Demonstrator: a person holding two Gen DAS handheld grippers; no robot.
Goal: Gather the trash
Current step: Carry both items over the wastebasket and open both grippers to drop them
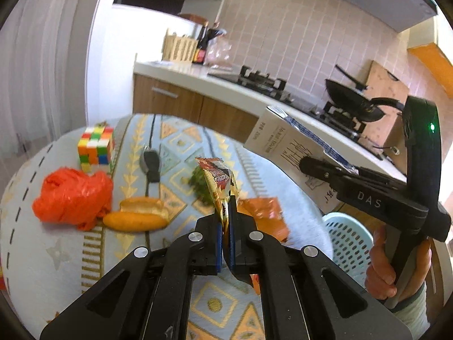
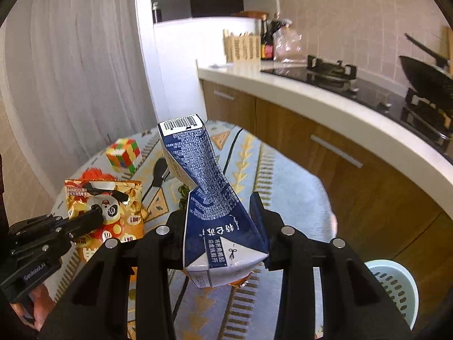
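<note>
Over a round table (image 1: 300,221) draped in a pale blue patterned cloth, the left gripper (image 1: 225,221) is clamped on the lower edge of a crinkled gold-and-red foil snack wrapper (image 1: 219,181), which stands up between its blue pads, while the right gripper (image 2: 220,226) squeezes a dented blue-and-white paper drink carton (image 2: 203,187) around its waist, the barcode end pointing away. Both pieces of trash hang above the tabletop, and the pale blue perforated plastic basket (image 2: 396,289) sits lower, off the table's right edge, beyond the right gripper. The likeliest slip is the thin wrapper sliding from its narrow pinch if swung quickly, or the crushed carton pivoting in the jaws and missing the basket rim. A crumpled orange plastic bag (image 1: 73,195) looks like trash still uncollected on the cloth, beside a bread roll (image 1: 138,216), a multicoloured puzzle cube (image 1: 96,147) and a dark spoon (image 1: 151,164).
</note>
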